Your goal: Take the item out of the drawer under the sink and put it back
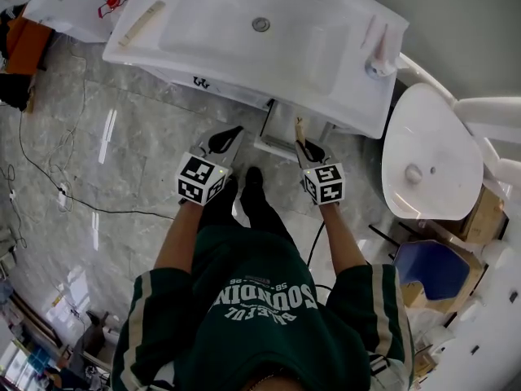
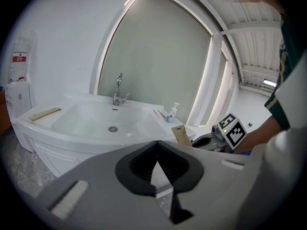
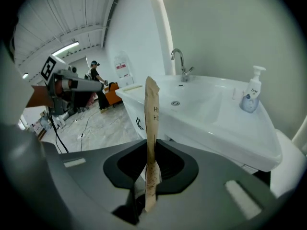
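My right gripper [image 1: 304, 143] [image 3: 152, 150] is shut on a thin brown paper packet [image 1: 299, 129] [image 3: 152, 123]. The packet stands upright between the jaws, in front of the white sink [image 1: 244, 47] [image 3: 216, 116]. Below the sink, the white drawer [image 1: 277, 130] is pulled open, just beyond both grippers. My left gripper [image 1: 234, 133] [image 2: 157, 145] hangs beside it, shut with nothing in it. In the left gripper view the right gripper [image 2: 211, 140] and its packet [image 2: 180, 134] show at the right. What lies inside the drawer is hidden.
A soap bottle [image 3: 250, 97] and a faucet [image 3: 178, 61] stand on the sink, and a wooden comb [image 1: 142, 23] lies at its left end. A white toilet [image 1: 427, 153] is close on the right. Cables [image 1: 49, 177] run over the marble floor at left.
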